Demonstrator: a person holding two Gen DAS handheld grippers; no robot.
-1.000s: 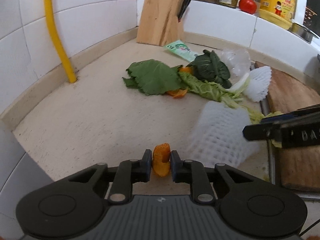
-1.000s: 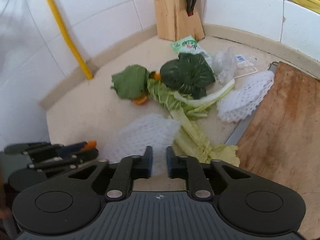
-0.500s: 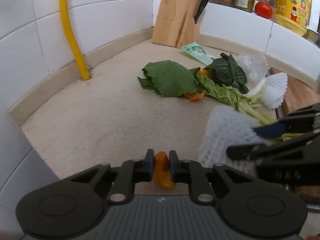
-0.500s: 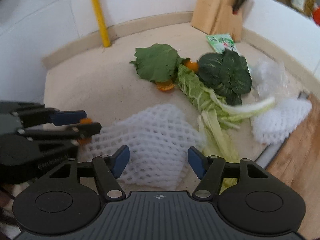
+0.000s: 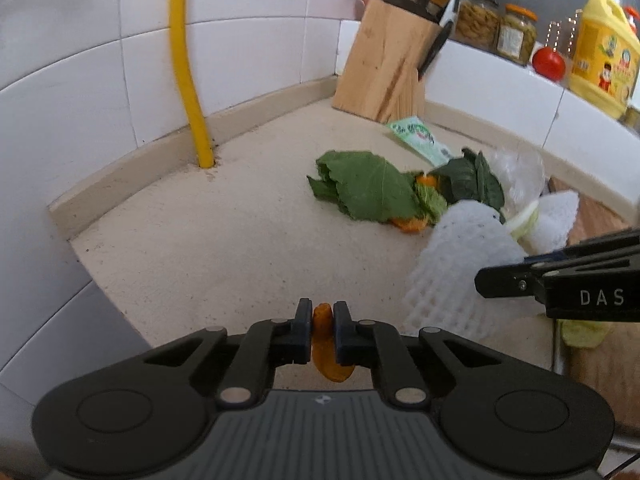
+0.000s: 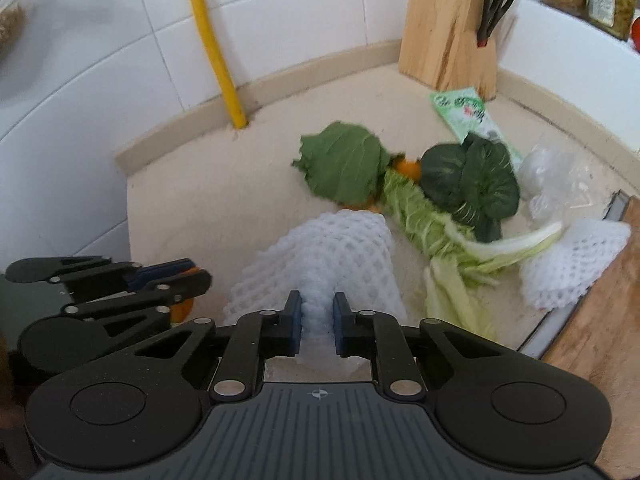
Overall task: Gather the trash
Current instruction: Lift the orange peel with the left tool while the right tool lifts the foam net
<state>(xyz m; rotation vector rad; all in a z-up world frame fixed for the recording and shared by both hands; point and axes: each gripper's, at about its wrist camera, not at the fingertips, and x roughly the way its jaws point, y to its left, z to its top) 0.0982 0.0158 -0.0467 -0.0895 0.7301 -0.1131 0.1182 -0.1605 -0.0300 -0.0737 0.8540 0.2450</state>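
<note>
On a speckled beige desk (image 5: 224, 248) set into a white-tiled corner, kitchen scraps lie heaped at the far right: broad green leaves (image 6: 344, 162), a dark leafy bunch (image 6: 472, 184), a pale cabbage stalk (image 6: 460, 248), a second white foam net (image 6: 576, 260) beside a wooden cutting board (image 6: 604, 320), crumpled clear plastic (image 6: 556, 176) and a green wrapper (image 6: 464, 112) near the knife block (image 6: 448, 24). At the near edge, the right tool (image 6: 316, 316) is closing its jaws on a white foam net (image 6: 332, 256), the mesh bunched between the blue pads and fanning out beyond them toward the leaves. Just to its left, the left tool (image 5: 322, 328) is closing narrow on a piece of orange peel (image 5: 326, 344), which stands upright between the pads and hangs below them, above bare desk. More orange peel (image 5: 412, 224) lies under the far leaves. A yellow pipe (image 5: 188, 64) runs down the wall at the far left.
</note>
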